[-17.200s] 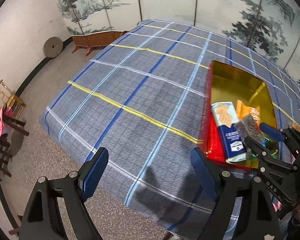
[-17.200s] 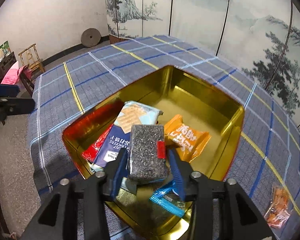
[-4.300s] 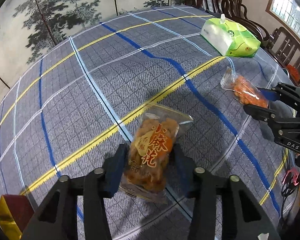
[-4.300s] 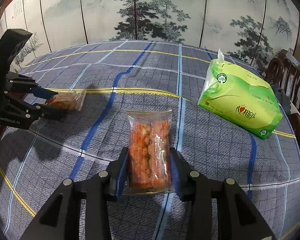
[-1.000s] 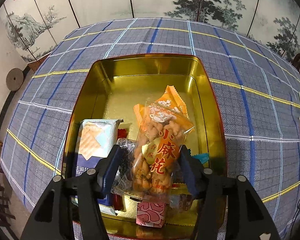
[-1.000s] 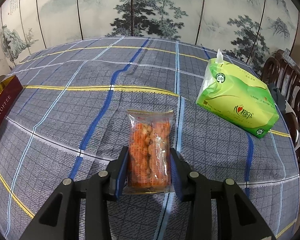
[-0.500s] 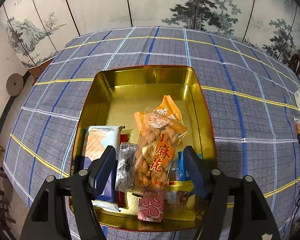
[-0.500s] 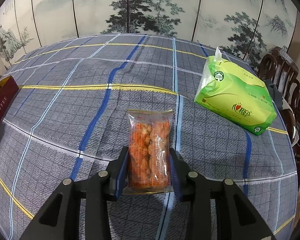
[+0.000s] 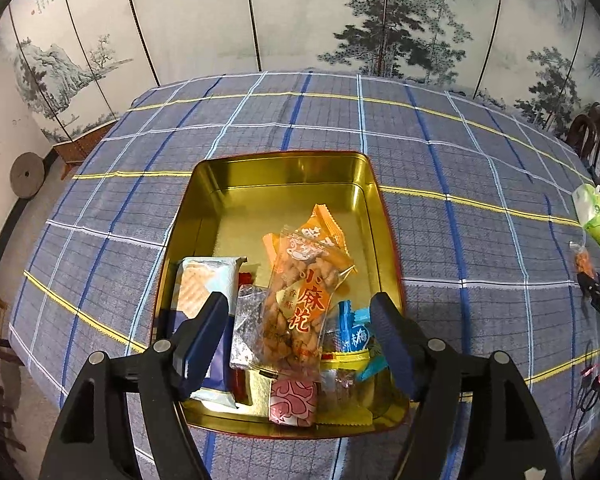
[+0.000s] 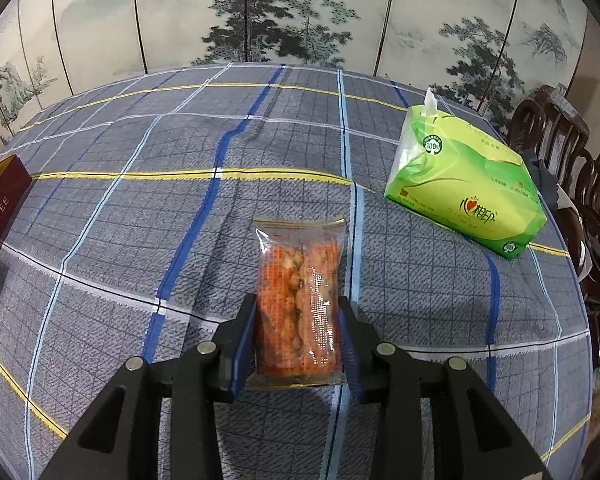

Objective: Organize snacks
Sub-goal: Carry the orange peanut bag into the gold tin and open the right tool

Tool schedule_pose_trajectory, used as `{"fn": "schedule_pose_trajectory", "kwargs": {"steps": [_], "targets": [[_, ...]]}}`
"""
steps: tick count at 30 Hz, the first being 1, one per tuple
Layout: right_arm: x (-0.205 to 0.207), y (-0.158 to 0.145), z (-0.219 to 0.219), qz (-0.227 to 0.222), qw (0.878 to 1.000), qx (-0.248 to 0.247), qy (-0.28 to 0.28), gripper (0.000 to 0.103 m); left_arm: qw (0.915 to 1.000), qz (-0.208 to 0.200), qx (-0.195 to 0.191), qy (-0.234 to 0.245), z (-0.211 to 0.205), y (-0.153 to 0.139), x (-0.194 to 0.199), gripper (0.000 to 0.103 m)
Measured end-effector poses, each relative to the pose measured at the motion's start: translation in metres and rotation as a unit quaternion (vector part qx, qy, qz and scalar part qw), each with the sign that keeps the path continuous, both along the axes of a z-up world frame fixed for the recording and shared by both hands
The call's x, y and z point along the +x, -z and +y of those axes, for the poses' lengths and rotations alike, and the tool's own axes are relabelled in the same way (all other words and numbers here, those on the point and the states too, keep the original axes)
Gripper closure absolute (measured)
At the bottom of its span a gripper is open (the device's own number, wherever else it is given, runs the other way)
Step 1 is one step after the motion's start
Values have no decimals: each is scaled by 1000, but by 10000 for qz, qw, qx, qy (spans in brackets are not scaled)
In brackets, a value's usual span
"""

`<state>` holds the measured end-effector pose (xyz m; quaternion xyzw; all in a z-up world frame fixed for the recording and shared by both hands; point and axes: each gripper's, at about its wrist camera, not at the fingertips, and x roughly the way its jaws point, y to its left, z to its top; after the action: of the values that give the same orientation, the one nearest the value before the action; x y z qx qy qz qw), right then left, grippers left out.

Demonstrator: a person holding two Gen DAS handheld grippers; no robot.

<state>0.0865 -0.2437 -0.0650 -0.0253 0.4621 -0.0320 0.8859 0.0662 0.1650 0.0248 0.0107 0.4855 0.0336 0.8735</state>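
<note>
Right now the bag of fried dough twists (image 9: 300, 304) lies inside the gold tin (image 9: 284, 172), resting on top of the other snacks at the near end: an orange packet (image 9: 324, 222) peeks out from under its far end, a silvery packet (image 9: 246, 320) sits just to its left, and a blue cracker pack (image 9: 204, 284) lies beyond that against the tin's left wall. A blue-and-white wrapper (image 9: 356, 336) shows to the bag's right, and a small pink sweet (image 9: 293, 400) lies by the near wall. My left gripper (image 9: 300, 344) hangs above this pile with its jaws spread wide and opening further; the bag sits in the gap between them, but neither pad touches it. The far half of the tin's floor shows bare gold. Over on the other side, my right gripper (image 10: 299, 338) has its jaws pinching a clear packet of orange snacks (image 10: 300, 304), both pads pressed against its long edges, with the checked tablecloth (image 10: 140, 240) beneath it. A green tissue pack (image 10: 464, 188) rests on the cloth off to the right of that packet, well apart from it, and dark wooden chairs (image 10: 572, 184) stand past the table edge. At the left border of that view I can see the tin's dark red outer wall.
</note>
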Motion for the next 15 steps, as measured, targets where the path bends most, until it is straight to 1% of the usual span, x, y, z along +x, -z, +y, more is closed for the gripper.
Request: {"fn": "schedule_pose_trajectory", "kwargs": {"steps": [10,15], "targets": [[2,-1,6,32,9998,-168,98,66,10000,24,-43,-70,3,3,-5,32],[2,-2,10,72,9997,-211,110,66,9999,34,-77,-118,7,4,-6,31]]}}
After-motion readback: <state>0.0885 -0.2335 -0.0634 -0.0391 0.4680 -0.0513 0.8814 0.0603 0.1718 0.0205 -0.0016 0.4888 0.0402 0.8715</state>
